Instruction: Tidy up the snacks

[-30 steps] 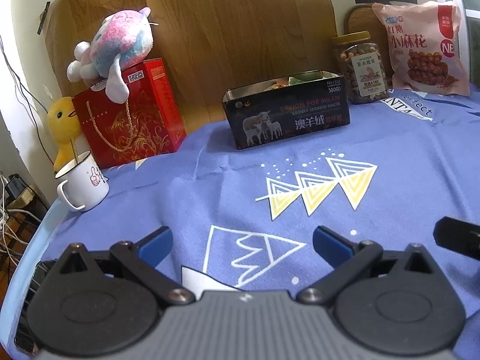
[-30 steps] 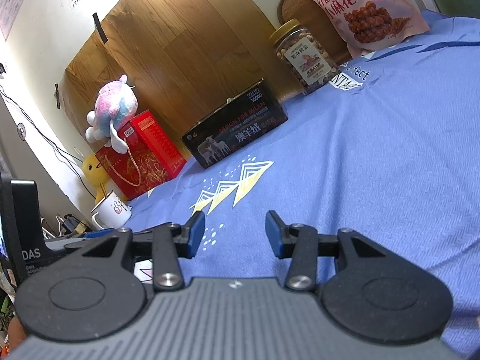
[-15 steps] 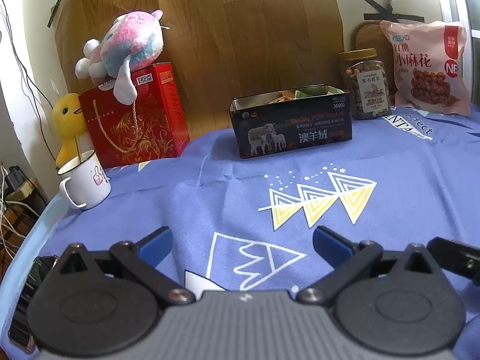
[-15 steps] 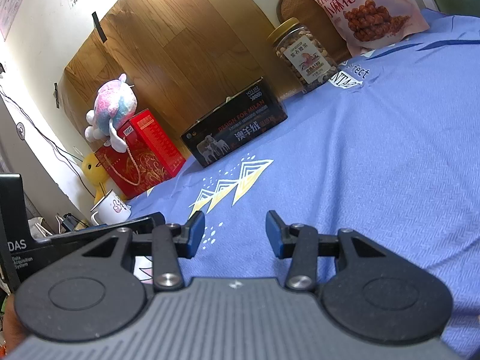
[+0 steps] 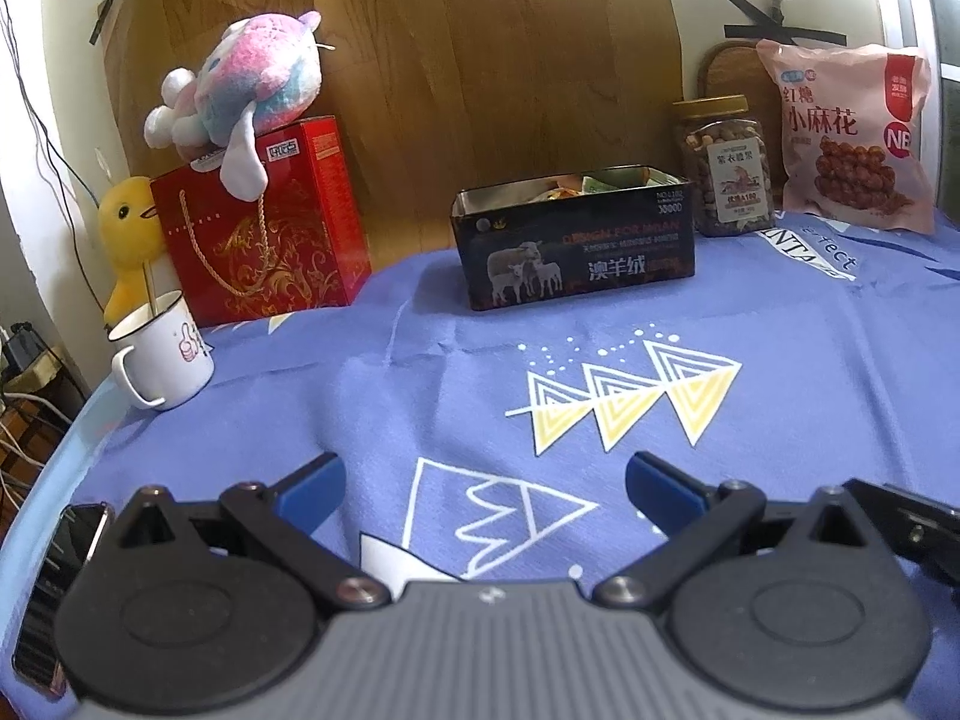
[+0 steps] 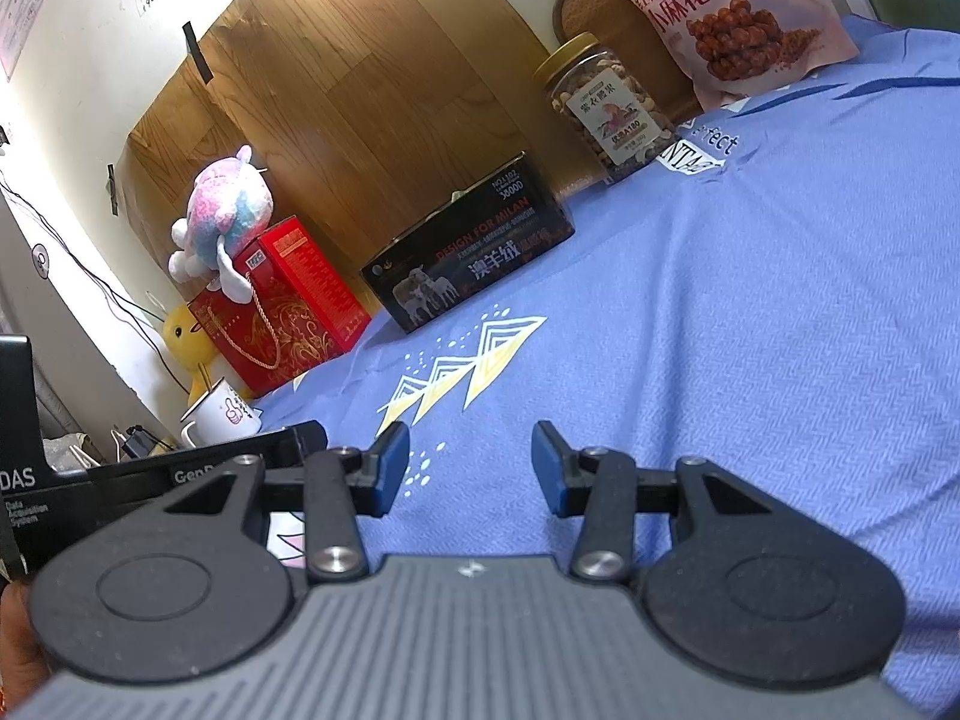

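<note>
A black tin box (image 5: 576, 240) (image 6: 474, 252) with sheep on its side stands open at the back of the blue cloth, snack packets showing inside. To its right are a clear jar of nuts (image 5: 723, 165) (image 6: 606, 105) with a yellow lid and a pink snack bag (image 5: 852, 138) (image 6: 732, 12) leaning on the wall. My left gripper (image 5: 485, 489) hovers open and empty over the near cloth, well short of the tin. My right gripper (image 6: 471, 468) is open too, nothing between its blue pads (image 6: 389, 465).
A red gift box (image 5: 264, 234) with a pink plush toy (image 5: 240, 96) on top, a yellow duck toy (image 5: 129, 234) and a white mug (image 5: 162, 354) stand at the back left. A phone (image 5: 60, 588) lies at the table's left edge (image 5: 42, 480).
The left wrist view has levelled a little, so the tin and wall now sit more upright. The left gripper's body now shows further into the right wrist view. Both jaws keep the same gap.
</note>
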`<state>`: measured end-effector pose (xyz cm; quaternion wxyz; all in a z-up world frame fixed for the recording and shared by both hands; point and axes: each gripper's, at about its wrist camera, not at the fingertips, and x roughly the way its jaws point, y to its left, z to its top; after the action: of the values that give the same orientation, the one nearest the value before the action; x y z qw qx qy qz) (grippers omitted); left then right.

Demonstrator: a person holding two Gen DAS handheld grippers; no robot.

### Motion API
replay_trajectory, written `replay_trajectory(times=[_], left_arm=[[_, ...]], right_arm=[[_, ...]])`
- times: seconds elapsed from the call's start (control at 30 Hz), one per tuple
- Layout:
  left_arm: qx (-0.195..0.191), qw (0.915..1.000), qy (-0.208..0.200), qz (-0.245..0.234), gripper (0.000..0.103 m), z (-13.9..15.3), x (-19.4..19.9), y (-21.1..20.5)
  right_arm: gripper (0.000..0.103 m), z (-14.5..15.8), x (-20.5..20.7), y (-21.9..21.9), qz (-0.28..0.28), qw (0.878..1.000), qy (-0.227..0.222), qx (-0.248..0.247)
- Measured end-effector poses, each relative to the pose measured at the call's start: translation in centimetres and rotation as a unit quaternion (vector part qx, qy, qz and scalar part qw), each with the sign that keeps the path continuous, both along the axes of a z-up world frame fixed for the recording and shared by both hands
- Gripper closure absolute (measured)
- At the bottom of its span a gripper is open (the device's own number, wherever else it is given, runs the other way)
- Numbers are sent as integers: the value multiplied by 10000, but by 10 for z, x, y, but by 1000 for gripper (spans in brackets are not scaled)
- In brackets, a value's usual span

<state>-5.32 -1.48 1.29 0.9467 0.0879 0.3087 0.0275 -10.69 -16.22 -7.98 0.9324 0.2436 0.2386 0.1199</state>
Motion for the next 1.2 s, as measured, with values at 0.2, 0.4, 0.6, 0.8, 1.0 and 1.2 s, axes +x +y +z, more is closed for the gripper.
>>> replay_trajectory(times=[0.2,0.4,0.6,0.8,1.0,1.2], left_arm=[[-67,9999,130,-67,0,-2,0,-3],[-111,9996,245,-101,0,-5,0,-5],[-97,9994,317,-120,0,-7,2,-7],[-95,9992,362,-143,0,-9,3,-9],[-97,9990,402,-157,0,-11,3,-9],[-122,9987,458,-178,0,-13,3,-9]], right_arm=[[55,0,0,0,-2,10000,0,0],[55,0,0,0,0,10000,1,1],[55,-1,0,0,-8,10000,15,3],[55,-1,0,0,-12,10000,19,6],[55,-2,1,0,-25,10000,35,6],[55,-2,1,0,-25,10000,40,7]])
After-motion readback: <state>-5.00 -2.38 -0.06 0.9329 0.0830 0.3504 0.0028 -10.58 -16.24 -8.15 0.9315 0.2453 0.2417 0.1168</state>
